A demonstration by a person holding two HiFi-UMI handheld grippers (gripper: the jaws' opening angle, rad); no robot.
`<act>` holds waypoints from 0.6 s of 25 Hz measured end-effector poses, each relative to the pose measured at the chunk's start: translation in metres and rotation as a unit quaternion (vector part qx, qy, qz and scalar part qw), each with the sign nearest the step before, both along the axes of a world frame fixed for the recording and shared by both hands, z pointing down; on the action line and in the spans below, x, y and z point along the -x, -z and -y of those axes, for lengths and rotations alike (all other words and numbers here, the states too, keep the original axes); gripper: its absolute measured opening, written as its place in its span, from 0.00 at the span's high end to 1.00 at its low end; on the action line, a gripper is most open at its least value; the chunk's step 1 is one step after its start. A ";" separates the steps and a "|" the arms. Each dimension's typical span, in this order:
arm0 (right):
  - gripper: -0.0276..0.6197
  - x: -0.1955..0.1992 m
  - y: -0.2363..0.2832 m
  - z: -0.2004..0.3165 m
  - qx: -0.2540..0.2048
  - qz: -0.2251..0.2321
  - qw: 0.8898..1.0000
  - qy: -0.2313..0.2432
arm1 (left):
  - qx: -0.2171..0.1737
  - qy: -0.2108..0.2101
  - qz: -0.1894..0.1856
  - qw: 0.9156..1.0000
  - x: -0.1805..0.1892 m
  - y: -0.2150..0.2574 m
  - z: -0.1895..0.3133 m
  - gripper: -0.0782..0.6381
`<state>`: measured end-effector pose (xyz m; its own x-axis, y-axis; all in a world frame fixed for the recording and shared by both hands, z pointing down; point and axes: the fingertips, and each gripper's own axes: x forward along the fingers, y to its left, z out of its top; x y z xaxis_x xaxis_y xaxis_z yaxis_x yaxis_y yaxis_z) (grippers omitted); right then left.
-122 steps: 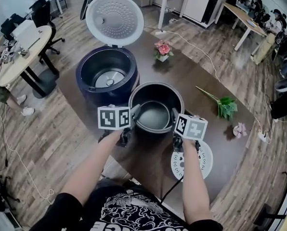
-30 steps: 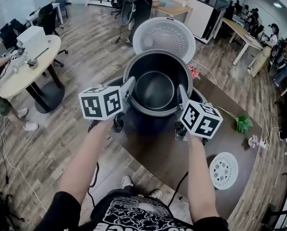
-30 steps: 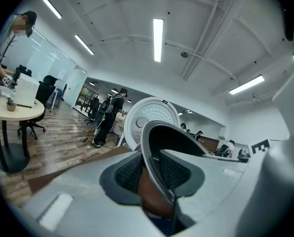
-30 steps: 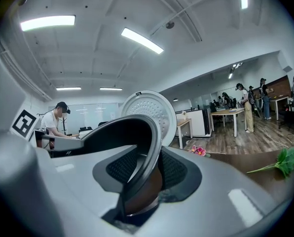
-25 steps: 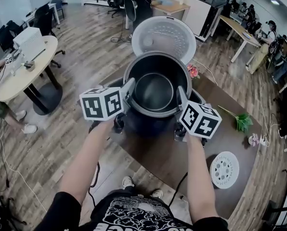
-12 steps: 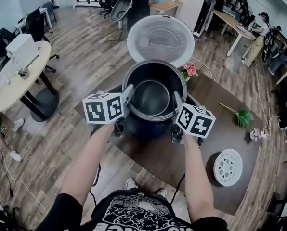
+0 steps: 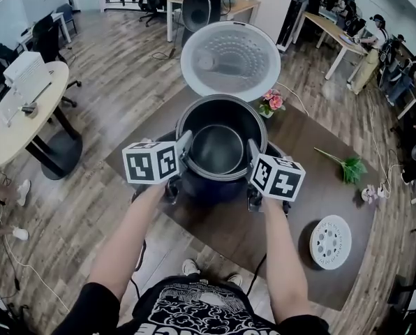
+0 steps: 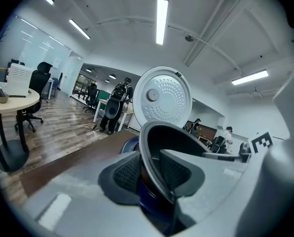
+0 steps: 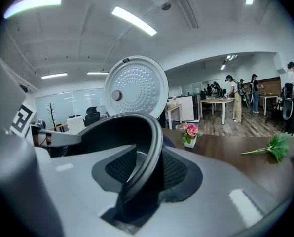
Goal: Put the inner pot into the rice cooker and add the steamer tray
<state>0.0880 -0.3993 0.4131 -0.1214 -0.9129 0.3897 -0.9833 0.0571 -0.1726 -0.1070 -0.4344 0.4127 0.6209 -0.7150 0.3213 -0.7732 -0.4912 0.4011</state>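
The dark inner pot [image 7: 218, 149] hangs upright over the mouth of the navy rice cooker [image 7: 209, 190], with its lower part sunk into the body. My left gripper [image 7: 185, 145] is shut on the pot's left rim. My right gripper [image 7: 252, 152] holds the right rim and its jaws are opening slightly, the rim still between the pads. In the left gripper view the rim [image 8: 146, 147] runs between my left gripper's [image 8: 149, 171] mesh pads. The right gripper view shows my right gripper [image 9: 147, 171] the same way. The white lid [image 7: 230, 58] stands open behind. The white steamer tray [image 7: 330, 241] lies at the table's right.
On the brown table [image 7: 299, 180] a small vase of pink flowers [image 7: 272, 103] stands right of the cooker. A green sprig [image 7: 347, 167] and a pink flower [image 7: 368, 194] lie further right. A round white table [image 7: 19, 107] and office chairs stand left.
The pot, earlier resting on the table in front of the cooker, is now over it. Over the last second both grippers sank with it toward the cooker.
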 end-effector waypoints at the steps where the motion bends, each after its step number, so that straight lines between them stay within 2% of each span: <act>1: 0.73 0.000 0.000 0.000 0.001 -0.001 1.000 0.001 | -0.001 -0.001 0.000 1.000 0.000 0.000 0.001 0.73; 10: 0.73 0.000 -0.004 0.002 0.010 -0.011 1.000 -0.001 | 0.004 -0.005 0.015 1.000 -0.001 -0.009 0.002 0.71; 15: 0.73 0.000 -0.006 0.002 0.017 -0.008 1.000 -0.002 | -0.010 -0.002 0.040 0.999 -0.001 -0.011 0.003 0.70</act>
